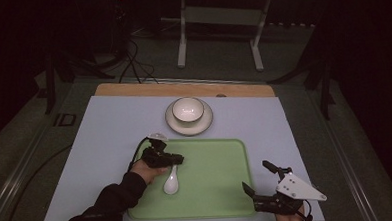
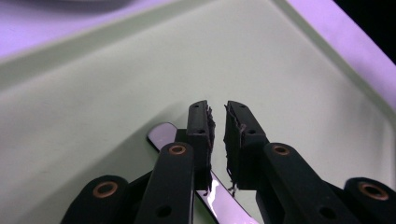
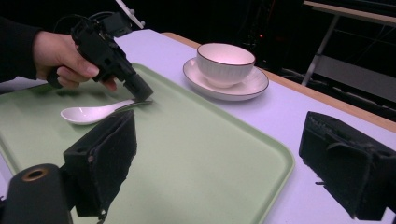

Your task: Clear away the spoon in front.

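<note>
A person's left gripper (image 1: 178,159) bore down on the handle of a white spoon (image 1: 170,183) lying on a green tray (image 1: 215,189) near the middle of the high view, the spoon's bowl pointing toward the lower edge of the frame. In the left gripper view, the two black jaws stood almost together, only a thin slit between their frayed pads (image 2: 205,135), with the glossy spoon handle (image 2: 163,135) running underneath them on the tray floor (image 2: 289,84); whether the pads actually pinched the handle could not be told. The right gripper view caught the same scene from across the tray: the left hand (image 3: 60,58) at the upper left of the frame, its gripper (image 3: 140,93) angled down with the tip at the end of the spoon's handle, the spoon (image 3: 91,113) flat on the tray (image 3: 210,149).

The right gripper (image 1: 254,177) hung at the lower right of the high view, just off the tray's right rim, its jaws spread wide and holding nothing.

A white bowl (image 1: 188,110) sat on a saucer (image 1: 204,122) on the pale mat (image 1: 109,129) beyond the tray's far edge, above centre in the high view and well apart from both grippers.
</note>
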A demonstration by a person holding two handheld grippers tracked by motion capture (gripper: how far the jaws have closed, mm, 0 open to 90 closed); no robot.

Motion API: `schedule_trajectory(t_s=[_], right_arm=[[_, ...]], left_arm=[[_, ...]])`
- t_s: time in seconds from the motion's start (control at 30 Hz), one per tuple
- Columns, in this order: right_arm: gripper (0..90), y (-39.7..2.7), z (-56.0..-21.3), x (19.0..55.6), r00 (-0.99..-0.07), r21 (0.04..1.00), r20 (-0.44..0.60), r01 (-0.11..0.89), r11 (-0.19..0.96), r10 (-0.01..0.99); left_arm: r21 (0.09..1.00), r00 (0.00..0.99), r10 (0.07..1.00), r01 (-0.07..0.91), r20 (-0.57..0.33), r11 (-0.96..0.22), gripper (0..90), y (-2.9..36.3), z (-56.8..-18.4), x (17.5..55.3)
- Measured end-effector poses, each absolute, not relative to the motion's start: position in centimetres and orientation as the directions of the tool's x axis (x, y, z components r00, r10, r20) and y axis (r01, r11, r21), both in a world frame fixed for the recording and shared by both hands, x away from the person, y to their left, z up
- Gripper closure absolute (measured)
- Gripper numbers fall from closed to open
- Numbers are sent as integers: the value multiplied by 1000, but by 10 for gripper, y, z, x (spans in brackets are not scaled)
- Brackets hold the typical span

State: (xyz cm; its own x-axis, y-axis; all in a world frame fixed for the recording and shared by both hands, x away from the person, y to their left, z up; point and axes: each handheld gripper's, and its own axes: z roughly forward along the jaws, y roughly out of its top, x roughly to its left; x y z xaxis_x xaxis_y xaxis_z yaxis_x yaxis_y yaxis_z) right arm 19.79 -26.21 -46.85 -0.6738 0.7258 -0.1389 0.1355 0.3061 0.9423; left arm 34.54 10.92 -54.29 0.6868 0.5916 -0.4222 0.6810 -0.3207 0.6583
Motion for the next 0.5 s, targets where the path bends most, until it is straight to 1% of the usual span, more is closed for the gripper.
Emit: schedule_trajectory(t_s=[0.07, 0.27, 0.3, 0.47, 0.5], right_arm=[[112, -262, -468, 198, -674, 942, -143, 133, 309, 724], [112, -263, -468, 198, -675, 943, -139, 134, 306, 725], [112, -263, -468, 198, -675, 943, -139, 134, 306, 725], [112, -262, -469, 198, -675, 942, -138, 136, 306, 724], [113, -262, -469, 198, -675, 942, -138, 136, 306, 724]], left_arm=[[656, 692, 592, 678, -414, -333, 812, 107, -545, 345], [653, 671, 619, 689, -408, -315, 808, 113, -545, 347], [653, 671, 619, 689, -408, -315, 796, 113, -545, 347], [661, 668, 625, 685, -404, -305, 795, 119, -545, 346], [662, 669, 624, 684, -403, -306, 778, 119, -544, 346]])
